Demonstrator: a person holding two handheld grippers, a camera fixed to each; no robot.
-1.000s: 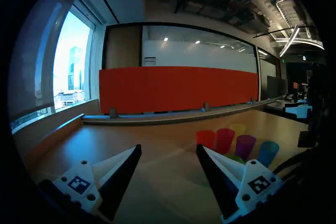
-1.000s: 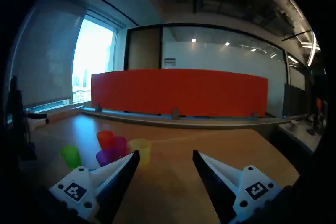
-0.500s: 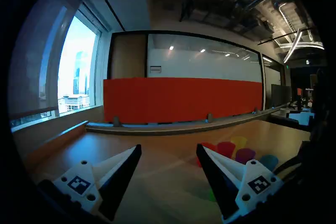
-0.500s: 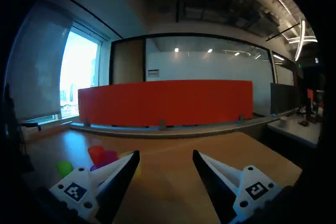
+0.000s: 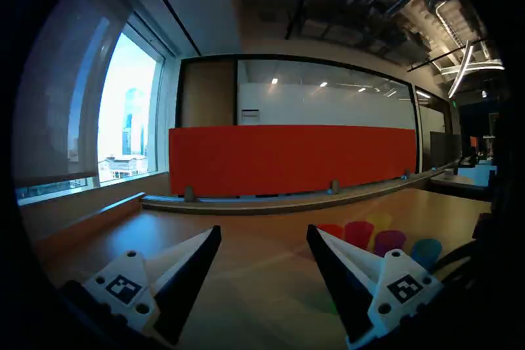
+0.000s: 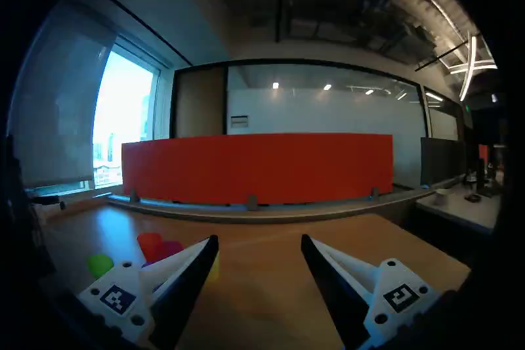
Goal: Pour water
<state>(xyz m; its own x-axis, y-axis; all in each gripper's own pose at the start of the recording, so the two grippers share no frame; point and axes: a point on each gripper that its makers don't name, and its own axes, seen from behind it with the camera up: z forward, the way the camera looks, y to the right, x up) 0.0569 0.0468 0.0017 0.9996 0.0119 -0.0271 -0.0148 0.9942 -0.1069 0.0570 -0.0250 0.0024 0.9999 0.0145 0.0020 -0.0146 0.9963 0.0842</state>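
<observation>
**Two open grippers over a table, coloured cups between them**

Left gripper view: the left gripper [image 5: 263,229], its white fingers lined with black on the inside, stands wide open and holds nothing above a light brown wooden table [image 5: 262,271]. Past the finger on the right of the view, a cluster of translucent plastic cups stands upright on the table, well short of its far edge. These are a red cup [image 5: 332,230], a magenta cup [image 5: 359,233], a yellow cup [image 5: 380,220], a purple cup [image 5: 389,241] and a blue cup [image 5: 427,251], the last nearest the table's right edge. What the cups contain cannot be made out. A long orange partition panel [image 5: 289,159] runs along the far edge, and a tall bright window [image 5: 128,127] lies to the left.

Right gripper view: the right gripper [image 6: 259,240] is likewise spread wide and empty. Beside the finger on the left of the view stand a green cup [image 6: 100,263], the red cup [image 6: 149,243] and the magenta cup [image 6: 172,249]. A yellow patch at that fingertip is probably the yellow cup [image 6: 213,270].
</observation>
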